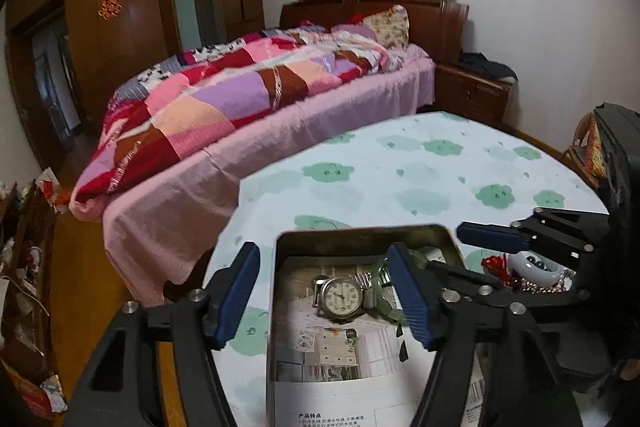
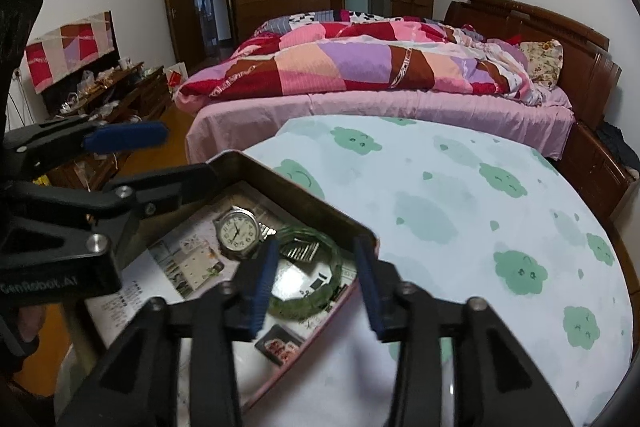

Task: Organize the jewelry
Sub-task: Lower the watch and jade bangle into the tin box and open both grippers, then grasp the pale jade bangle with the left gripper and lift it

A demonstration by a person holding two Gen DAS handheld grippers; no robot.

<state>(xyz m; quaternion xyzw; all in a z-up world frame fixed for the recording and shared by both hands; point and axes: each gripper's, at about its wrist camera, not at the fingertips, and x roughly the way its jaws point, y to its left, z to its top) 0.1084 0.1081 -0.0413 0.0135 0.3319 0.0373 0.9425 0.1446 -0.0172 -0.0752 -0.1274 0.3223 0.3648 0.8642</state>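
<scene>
A metal tin box [image 1: 360, 233] [image 2: 312, 201] lined with a printed leaflet sits on the round table. Inside lie a silver wristwatch [image 1: 341, 297] [image 2: 239, 233] and a green jade bangle [image 1: 380, 291] [image 2: 316, 301]. My left gripper [image 1: 324, 291] is open, its fingers straddling the box's left wall and the watch. My right gripper [image 2: 316, 285] is open above the bangle at the box's right corner; it also shows in the left wrist view [image 1: 492, 239]. More jewelry, a red tassel [image 1: 496, 267] and a white bangle [image 1: 536, 269], lies to the right of the box.
The table wears a white cloth with green clouds [image 2: 500, 227]. A bed with a patchwork quilt [image 2: 360, 67] stands behind it. A cluttered wooden cabinet [image 2: 112, 87] lines the left wall. A nightstand [image 1: 472, 87] is beside the bed.
</scene>
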